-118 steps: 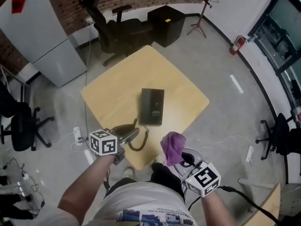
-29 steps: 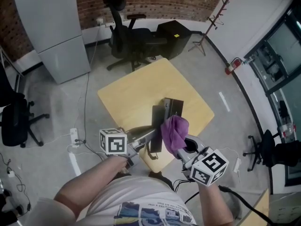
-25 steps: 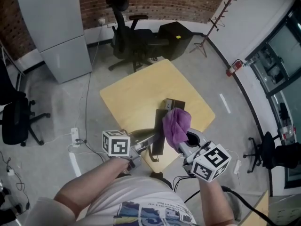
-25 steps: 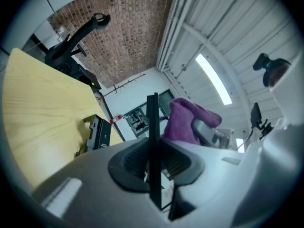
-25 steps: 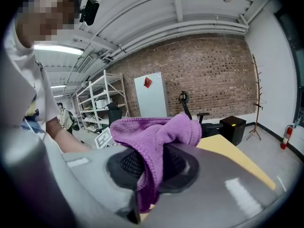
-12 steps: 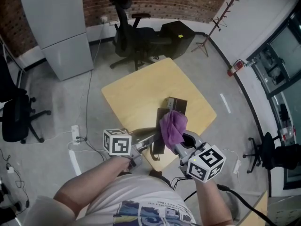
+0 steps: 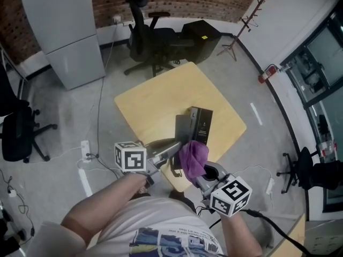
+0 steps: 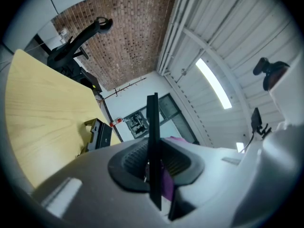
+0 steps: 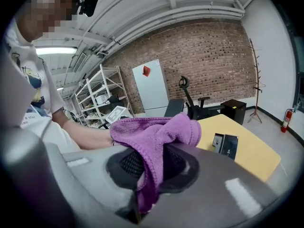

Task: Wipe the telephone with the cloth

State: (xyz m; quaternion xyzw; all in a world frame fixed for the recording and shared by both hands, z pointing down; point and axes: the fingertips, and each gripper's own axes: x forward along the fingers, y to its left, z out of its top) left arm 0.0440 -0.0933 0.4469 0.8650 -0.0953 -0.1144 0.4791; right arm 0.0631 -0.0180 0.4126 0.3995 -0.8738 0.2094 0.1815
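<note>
The black telephone base (image 7: 201, 125) lies on the yellow table (image 7: 155, 103) and also shows as the base (image 8: 99, 133) and the base (image 9: 225, 146). My left gripper (image 7: 172, 145) is shut on the dark handset (image 7: 181, 129), lifted off the base; between the jaws the handset (image 8: 152, 141) appears edge-on. A coiled cord (image 7: 174, 168) hangs from it. My right gripper (image 7: 198, 170) is shut on the purple cloth (image 7: 193, 158), which bunches over its jaws as the cloth (image 9: 156, 132). The cloth sits right beside the handset's near end; contact cannot be told.
A black office chair (image 7: 153, 36) and a black cabinet (image 7: 201, 33) stand beyond the table's far corner. A grey cupboard (image 7: 61, 31) is at the back left, a coat stand (image 7: 244, 28) at the back right. Cables and a power strip (image 7: 86, 149) lie on the floor.
My right gripper has come down and toward me with the cloth, from over the base to beside the handset's near end. The left gripper and handset have stayed put.
</note>
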